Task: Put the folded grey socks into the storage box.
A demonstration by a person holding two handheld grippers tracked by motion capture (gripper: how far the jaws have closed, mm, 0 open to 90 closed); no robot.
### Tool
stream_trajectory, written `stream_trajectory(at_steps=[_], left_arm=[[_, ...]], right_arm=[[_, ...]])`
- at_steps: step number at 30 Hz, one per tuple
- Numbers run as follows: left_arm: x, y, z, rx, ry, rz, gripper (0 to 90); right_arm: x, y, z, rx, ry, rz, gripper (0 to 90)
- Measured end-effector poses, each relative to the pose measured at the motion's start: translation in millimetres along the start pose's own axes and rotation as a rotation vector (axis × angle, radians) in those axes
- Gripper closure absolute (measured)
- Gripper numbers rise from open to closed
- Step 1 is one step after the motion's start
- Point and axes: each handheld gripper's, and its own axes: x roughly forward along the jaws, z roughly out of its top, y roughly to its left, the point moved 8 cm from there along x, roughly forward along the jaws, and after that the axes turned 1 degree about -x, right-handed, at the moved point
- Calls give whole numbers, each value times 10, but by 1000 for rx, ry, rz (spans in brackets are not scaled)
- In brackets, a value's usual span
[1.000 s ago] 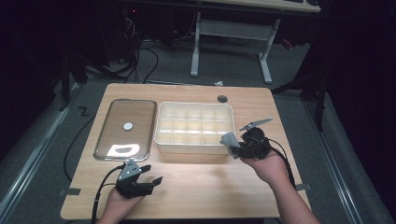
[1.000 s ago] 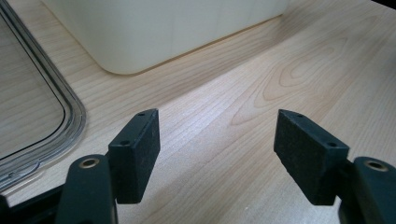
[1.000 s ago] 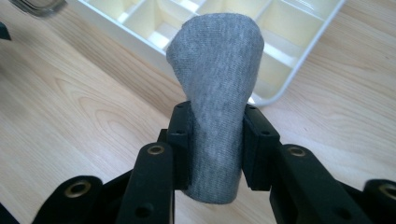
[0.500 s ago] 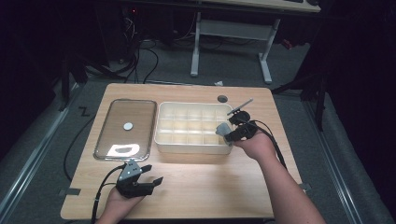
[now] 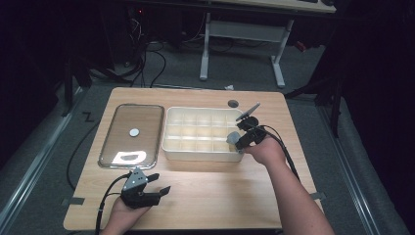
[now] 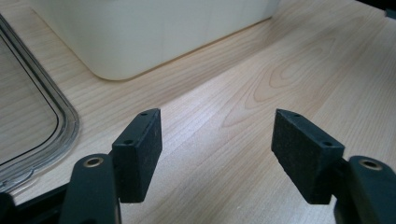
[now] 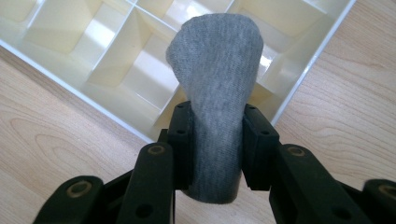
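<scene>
The right gripper (image 7: pixel 215 140) pinches a grey rolled sock (image 7: pixel 215 88) over the compartment tray's (image 5: pixel 172 147) 4 o'clock corner. The left gripper (image 6: pixel 217 154), fingers spread with nothing between them, rests on the worktop (image 5: pixel 215 191) at 7 o'clock, near the clear lid (image 5: pixel 110 152).

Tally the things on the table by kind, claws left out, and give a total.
Compartment box: 1
Clear lid: 1
Grey rolled sock: 1
Small dark disc: 1
Total: 4
</scene>
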Motion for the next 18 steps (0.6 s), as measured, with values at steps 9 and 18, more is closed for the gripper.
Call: stream_trajectory(at_steps=[9, 18], left_arm=[[7, 24, 4, -1, -6, 6, 365], [23, 22, -5, 0, 0, 2, 368]], right_arm=[[95, 1, 56, -10, 47, -4, 695], [152, -19, 80, -23, 118, -30, 700]])
